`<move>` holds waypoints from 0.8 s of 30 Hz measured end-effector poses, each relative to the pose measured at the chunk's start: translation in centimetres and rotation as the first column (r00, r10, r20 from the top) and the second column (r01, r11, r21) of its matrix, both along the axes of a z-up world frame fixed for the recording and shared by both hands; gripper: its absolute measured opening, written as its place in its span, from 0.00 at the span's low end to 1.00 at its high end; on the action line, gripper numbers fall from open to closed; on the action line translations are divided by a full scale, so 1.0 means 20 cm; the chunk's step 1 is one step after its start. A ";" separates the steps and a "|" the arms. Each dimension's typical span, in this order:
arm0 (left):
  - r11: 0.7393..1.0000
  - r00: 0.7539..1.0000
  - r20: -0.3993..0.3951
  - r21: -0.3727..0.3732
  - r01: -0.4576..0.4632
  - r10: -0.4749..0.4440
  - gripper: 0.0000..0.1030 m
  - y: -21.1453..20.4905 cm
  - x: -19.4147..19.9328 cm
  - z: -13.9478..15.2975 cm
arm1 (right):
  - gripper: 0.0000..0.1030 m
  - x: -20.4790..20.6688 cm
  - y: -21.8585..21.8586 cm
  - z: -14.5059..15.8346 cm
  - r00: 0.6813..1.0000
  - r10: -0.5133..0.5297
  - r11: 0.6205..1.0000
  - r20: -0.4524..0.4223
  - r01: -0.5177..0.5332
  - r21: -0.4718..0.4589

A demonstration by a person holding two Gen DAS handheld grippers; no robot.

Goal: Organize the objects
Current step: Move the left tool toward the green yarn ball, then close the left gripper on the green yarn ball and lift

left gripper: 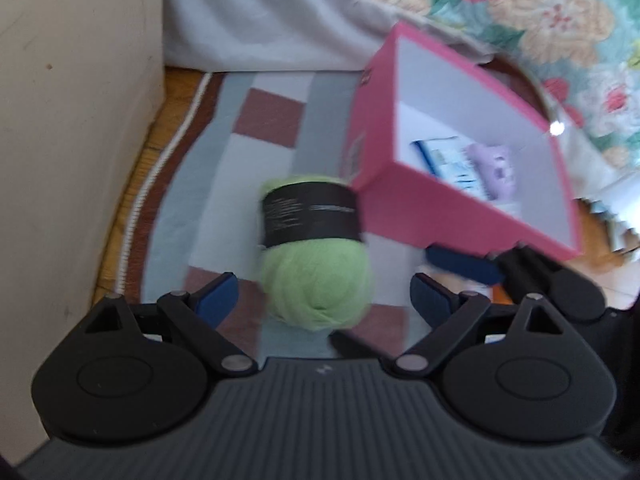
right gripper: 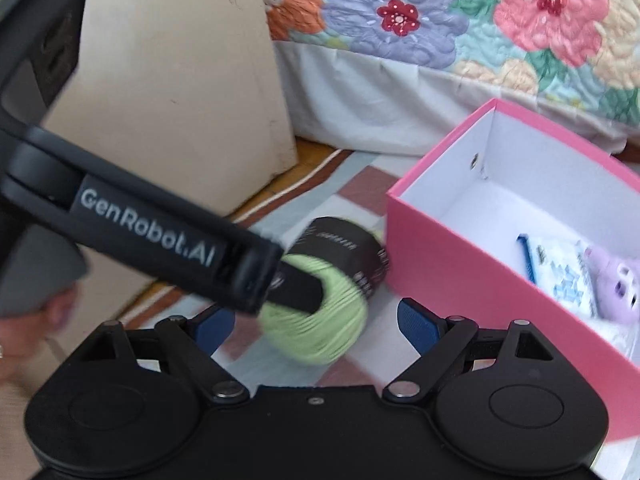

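A green yarn ball [left gripper: 316, 268] with a black paper band lies on the patchwork rug, just left of a pink box [left gripper: 404, 208]. My left gripper [left gripper: 324, 296] is open, its blue pads either side of the ball's near end, not touching. In the right wrist view the ball [right gripper: 320, 320] lies ahead of my open right gripper [right gripper: 316, 328], and the left gripper's finger [right gripper: 296, 284] reaches across onto the ball. The pink box [right gripper: 436, 256] holds a blue-and-white packet [right gripper: 560, 272] and a lilac plush toy [right gripper: 616, 276].
A beige cabinet [right gripper: 168, 80] stands at the left on the wooden floor. A bed with a floral quilt [right gripper: 440, 20] and white skirt runs behind the box. The rug [left gripper: 264, 120] has grey, white and brown squares.
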State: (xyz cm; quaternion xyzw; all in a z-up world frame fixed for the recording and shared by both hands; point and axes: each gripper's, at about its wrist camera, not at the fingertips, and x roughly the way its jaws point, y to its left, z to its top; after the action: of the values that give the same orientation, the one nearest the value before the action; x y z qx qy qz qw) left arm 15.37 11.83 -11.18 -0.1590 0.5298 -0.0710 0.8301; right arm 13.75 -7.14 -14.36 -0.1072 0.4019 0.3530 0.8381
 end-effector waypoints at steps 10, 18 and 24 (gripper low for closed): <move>0.991 0.997 -0.002 -0.107 -0.082 0.083 0.89 0.08 0.07 -0.14 | 0.88 0.01 0.08 -0.19 0.999 0.044 0.999 -0.005 -0.044 -0.005; 0.983 0.995 -0.060 -0.166 -0.084 0.075 0.55 0.04 0.06 -0.22 | 0.56 0.09 0.03 -0.24 0.993 0.017 0.999 -0.113 -0.012 0.045; 0.986 0.998 -0.032 -0.152 -0.063 0.059 0.54 -0.04 -0.07 -0.08 | 0.54 -0.01 -0.04 -0.12 0.997 0.051 0.998 -0.065 -0.049 0.044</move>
State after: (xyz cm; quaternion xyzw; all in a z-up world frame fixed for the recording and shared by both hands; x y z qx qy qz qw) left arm 13.97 11.12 -12.86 -0.2394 0.5288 -0.0837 0.8100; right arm 13.49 -7.85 -16.68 -0.0877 0.4188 0.3856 0.8174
